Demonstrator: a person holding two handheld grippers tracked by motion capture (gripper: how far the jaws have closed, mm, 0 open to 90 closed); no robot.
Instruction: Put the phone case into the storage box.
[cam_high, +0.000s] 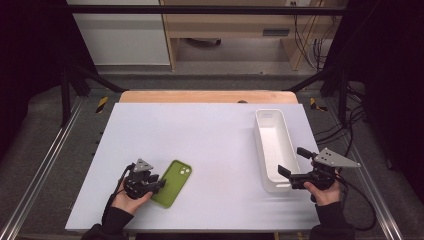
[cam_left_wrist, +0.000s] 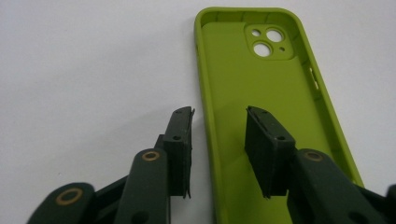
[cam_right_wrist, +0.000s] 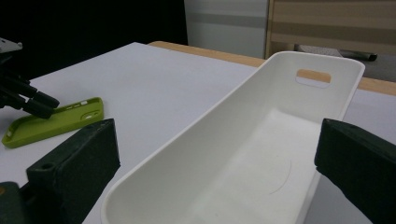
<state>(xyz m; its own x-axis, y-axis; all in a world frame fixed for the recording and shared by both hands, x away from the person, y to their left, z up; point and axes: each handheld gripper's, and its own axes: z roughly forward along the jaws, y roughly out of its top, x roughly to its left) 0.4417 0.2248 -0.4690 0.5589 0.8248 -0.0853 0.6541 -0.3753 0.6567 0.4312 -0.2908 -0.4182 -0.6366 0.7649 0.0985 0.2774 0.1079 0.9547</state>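
White table (cam_high: 210, 135) is carrying everything, with a long white bin (cam_high: 272, 150) lying toward its right edge. Well left of that bin, a green phone case (cam_high: 172, 183) is lying hollow side up. Right claw (cam_high: 289, 174) is straddling the bin's near end, jaws wide — gripping nothing. Left claw (cam_left_wrist: 218, 140) is straddling the case's left wall, partly open, pads not pressing.
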